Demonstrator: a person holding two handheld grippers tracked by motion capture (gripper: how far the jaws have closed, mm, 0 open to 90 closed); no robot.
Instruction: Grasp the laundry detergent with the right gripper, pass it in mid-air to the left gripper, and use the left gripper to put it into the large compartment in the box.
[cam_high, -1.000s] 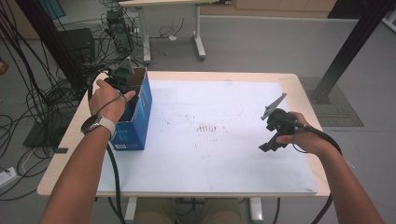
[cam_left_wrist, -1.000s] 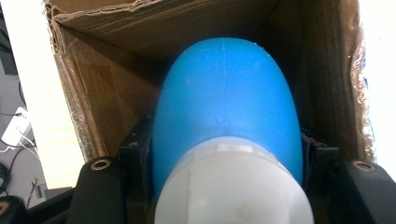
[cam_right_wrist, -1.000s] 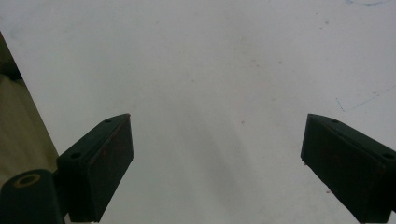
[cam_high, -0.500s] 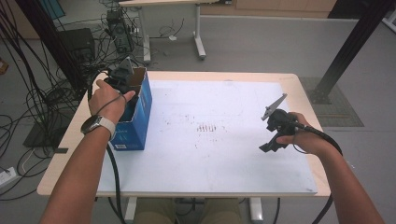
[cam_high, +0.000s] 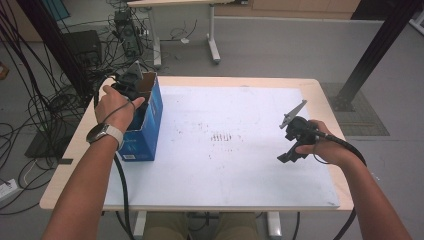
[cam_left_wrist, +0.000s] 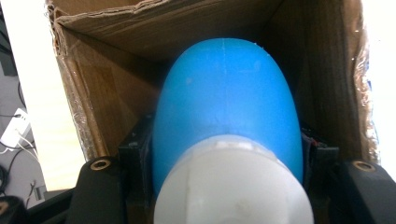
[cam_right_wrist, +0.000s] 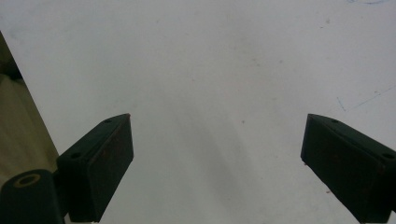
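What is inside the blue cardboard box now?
Inside the blue cardboard box, the left gripper is shut on a blue object with a white cap. The object covers the box's bottom.

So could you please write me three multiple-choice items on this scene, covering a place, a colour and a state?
1. Where is the blue box?
A. at the table's left edge
B. at the table's middle
C. on the floor

2. What colour is the rounded body of the bottle held inside the box?
A. red
B. blue
C. green

3. How does the right tool stand?
A. shut on a cloth
B. shut on the bottle
C. open, nothing between its jaws

Answers: 1 A, the high view shows the box by the left edge under the left tool. 2 B, the left gripper view shows blue above a white cap. 3 C, the right gripper view shows jaws wide apart over the bare white table.
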